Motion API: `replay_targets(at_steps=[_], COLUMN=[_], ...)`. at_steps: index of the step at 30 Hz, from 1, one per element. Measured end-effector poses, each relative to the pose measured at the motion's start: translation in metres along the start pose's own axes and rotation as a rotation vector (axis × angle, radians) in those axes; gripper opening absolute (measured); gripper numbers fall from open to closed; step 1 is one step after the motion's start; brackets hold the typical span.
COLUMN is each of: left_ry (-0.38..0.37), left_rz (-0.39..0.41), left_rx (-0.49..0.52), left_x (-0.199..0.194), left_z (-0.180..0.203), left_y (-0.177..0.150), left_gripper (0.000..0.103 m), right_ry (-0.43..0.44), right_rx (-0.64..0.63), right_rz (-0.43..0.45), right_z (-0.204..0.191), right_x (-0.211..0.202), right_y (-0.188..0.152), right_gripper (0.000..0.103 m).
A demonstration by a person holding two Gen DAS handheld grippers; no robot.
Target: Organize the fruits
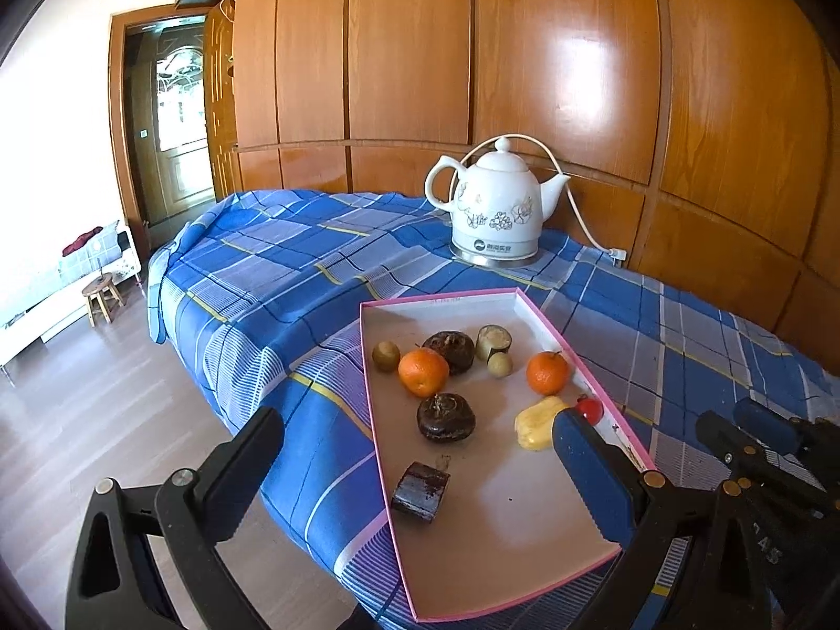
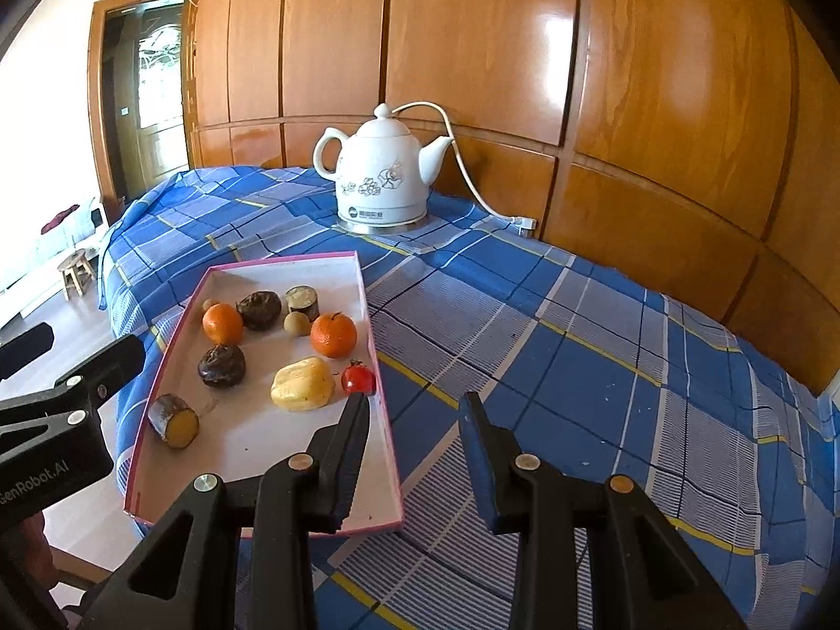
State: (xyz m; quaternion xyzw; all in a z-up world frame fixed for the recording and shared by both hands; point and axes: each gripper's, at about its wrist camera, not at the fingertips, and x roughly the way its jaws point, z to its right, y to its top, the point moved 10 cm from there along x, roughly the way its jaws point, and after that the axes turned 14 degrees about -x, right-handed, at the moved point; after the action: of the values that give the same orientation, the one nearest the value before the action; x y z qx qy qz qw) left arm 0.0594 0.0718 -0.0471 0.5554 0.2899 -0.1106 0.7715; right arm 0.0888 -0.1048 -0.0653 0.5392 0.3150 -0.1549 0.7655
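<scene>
Nine pieces of produce lie loose in the pink-rimmed tray [image 2: 391, 472] set on the blue checked cloth [image 2: 577, 367], with no grouping that I can call sorted or unsorted: two oranges [image 2: 333, 334], two dark wrinkled fruits [image 2: 221, 365], a cut piece with yellow flesh [image 2: 174, 419], a pale yellow lumpy fruit [image 2: 303, 384], a small red fruit [image 2: 358, 378], a cut cylinder [image 2: 303, 302] and small round pale ones [image 2: 296, 324] near the far end. The tray's long axis runs away from the person toward the white kettle [image 2: 380, 173], which stands well apart behind it. The right gripper [image 2: 417, 415] is held with its jaws spread wide and nothing between them; its left finger overlaps the tray's right rim just short of the small red fruit, while its right finger hangs over bare cloth. That places the red fruit and the pale yellow lumpy fruit just ahead and slightly left of this gripper, nearest of all the pieces. The left gripper [image 1: 420, 441] likewise stands fully parted and empty, straddling the near half of the tray, with the cut piece and one dark fruit lying between its fingers and ahead. In my judgement the right side of the tray falls to the right gripper and the near left pieces to the left one. Whether fruits are yet to be arranged, or this layout is the intended result, the scene does not settle
</scene>
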Motion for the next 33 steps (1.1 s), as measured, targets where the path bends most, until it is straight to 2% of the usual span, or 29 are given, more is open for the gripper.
replay_targets(at_steps=[33], left_ry=[0.002], left_rz=[-0.016], left_rx=[-0.011], left_x=[0.0033], left_z=[-0.0021], left_y=[-0.0001], left_gripper=[0.103], right_ry=[0.019], right_rx=[-0.025], right_rz=[-0.012], right_z=[-0.01], right_x=[0.0063], right_y=[0.0001], right_gripper=[0.036])
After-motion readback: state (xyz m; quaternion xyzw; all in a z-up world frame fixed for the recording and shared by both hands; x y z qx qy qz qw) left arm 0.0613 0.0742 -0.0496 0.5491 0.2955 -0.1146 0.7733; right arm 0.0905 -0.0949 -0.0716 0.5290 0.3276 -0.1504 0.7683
